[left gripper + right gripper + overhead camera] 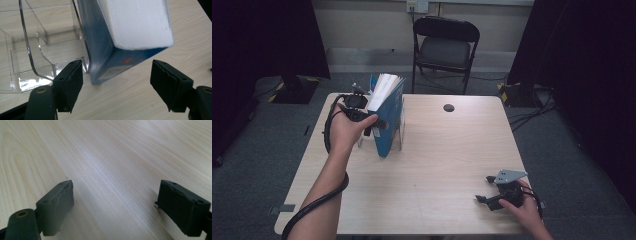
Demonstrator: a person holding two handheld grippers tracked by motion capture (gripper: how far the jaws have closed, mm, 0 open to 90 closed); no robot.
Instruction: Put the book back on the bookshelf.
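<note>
Up close, we see our left gripper (116,82) with jaws apart, not pressing the blue book (105,57) between them. That book leans tilted on the table (437,165), beside a clear plastic holder (37,50). Its small spine label is too blurred to read. Our right gripper (115,205) rests near the table's front corner, jaws apart on nothing. Behind stands a black chair (446,45).

A book (387,112) stood tilted on the table (437,150) toward its far left, right against a rack (37,50) at its left. The left gripper (116,82) was just beside the book; the right gripper (484,192) rested well apart, near the table's near right corner.
</note>
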